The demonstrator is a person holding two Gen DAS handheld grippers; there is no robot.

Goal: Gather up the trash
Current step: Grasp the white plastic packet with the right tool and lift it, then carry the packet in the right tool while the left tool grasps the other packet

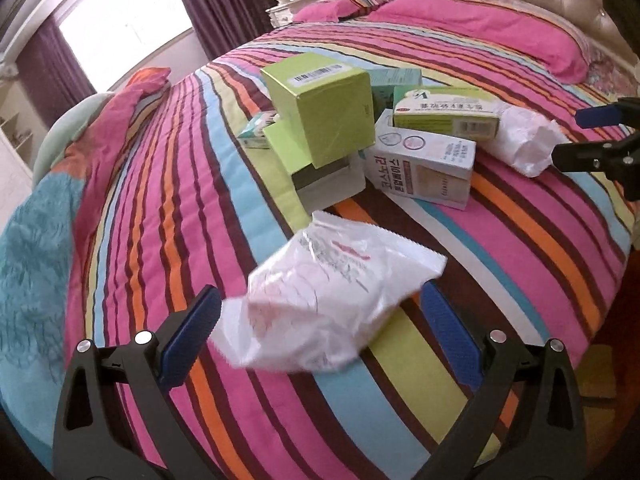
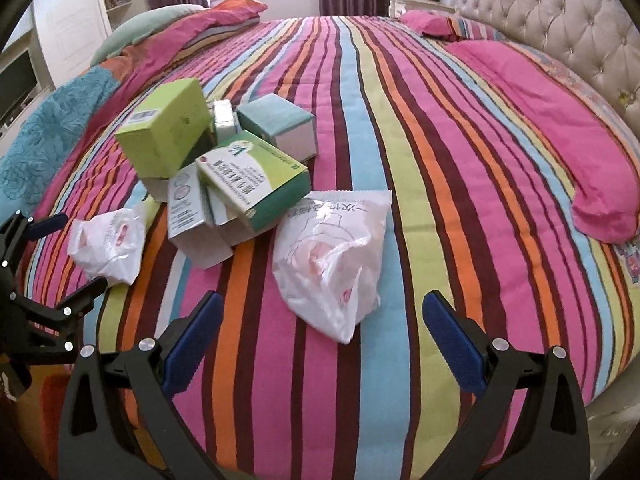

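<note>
Left gripper (image 1: 320, 320): spread wide, nothing clamped; a crumpled white plastic bag (image 1: 328, 300) is framed between its blue pads (image 1: 192, 332), contact not discernible.
Right gripper (image 2: 320, 328): spread wide, held just short of a second white bag (image 2: 332, 256) lying on the striped bedspread (image 2: 440, 160).
Boxes: a lime-green carton (image 1: 320, 112) is piled with a green-and-white medicine box (image 1: 444, 114) and a white Korean-lettered box (image 1: 424, 168) mid-bed, between the two bags.
Beyond: pink pillows (image 2: 560, 128) are seen beside the tufted headboard (image 2: 560, 20).
</note>
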